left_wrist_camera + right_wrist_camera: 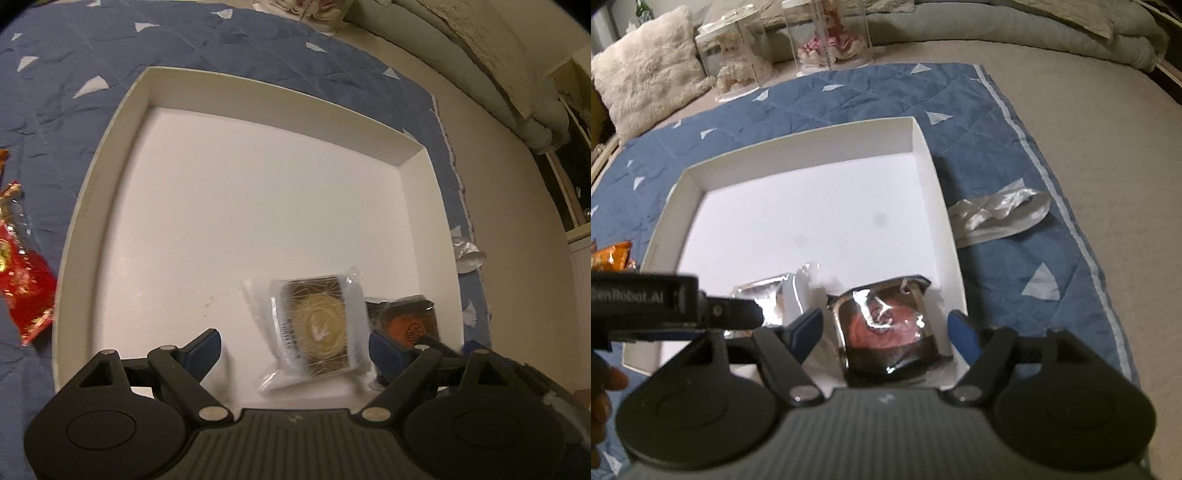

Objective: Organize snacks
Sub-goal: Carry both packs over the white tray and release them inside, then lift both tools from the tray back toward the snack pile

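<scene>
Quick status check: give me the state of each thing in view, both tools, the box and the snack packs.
Left tool: open, over the yellow pack.
Right tool: open, over the red pack.
White box: open-topped, on the blue quilt.
Yellow snack pack: sealed, flat inside the box.
Red snack pack: wrapped, in the box's near corner.
Silver wrapper: crumpled, outside on the quilt.
Red packet: outside the box.

Two snacks (319, 326) (410, 321) lie side by side in the box (122, 122); the box lies on the quilt (74, 55).
</scene>
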